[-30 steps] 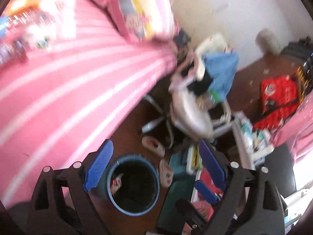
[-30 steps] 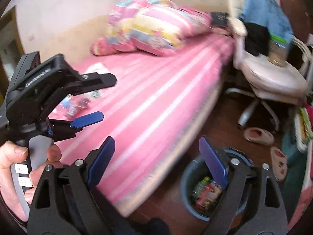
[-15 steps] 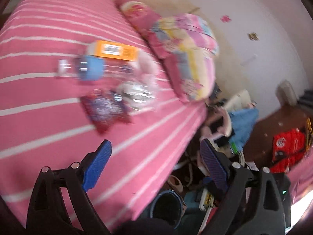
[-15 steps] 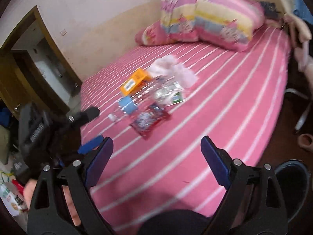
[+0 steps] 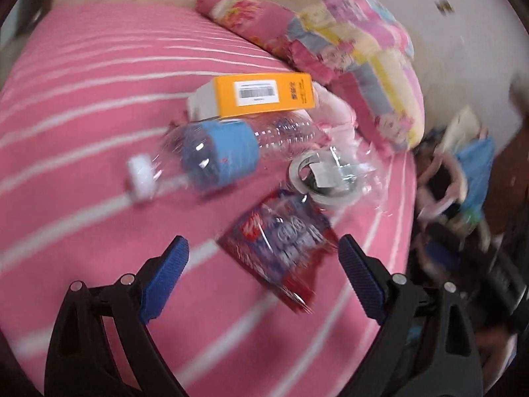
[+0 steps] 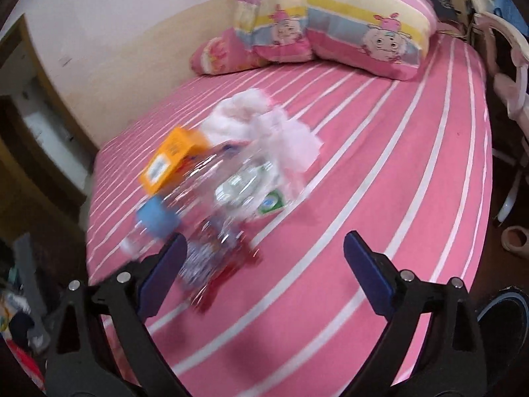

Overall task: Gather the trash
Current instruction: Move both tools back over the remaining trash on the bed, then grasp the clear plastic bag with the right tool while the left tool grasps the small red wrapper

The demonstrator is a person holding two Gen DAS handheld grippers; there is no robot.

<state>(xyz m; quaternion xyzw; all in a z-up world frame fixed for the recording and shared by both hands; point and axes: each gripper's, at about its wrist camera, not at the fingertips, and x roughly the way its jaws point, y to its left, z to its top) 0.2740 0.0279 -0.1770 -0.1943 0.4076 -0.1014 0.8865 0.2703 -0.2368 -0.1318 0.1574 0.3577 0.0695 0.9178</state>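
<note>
Left claw [image 5: 261,258], spread wide and empty, closes in on a crinkled red-and-purple foil snack wrapper [image 5: 281,248] on the pink striped bed [image 5: 82,132].
Right claw [image 6: 261,258] hangs released; best pinch the wrapper's raised edge, clear of the clear plastic bottle [image 5: 211,158].

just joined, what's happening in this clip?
A person with a gripper in each hand is clearing trash off a pink striped bed. Both grippers are open and empty. The left gripper is closing in on a red snack wrapper, with a clear plastic bottle, an orange box and a tape roll just beyond. The right gripper faces the same pile. A blue bin sits by the bed.
</note>
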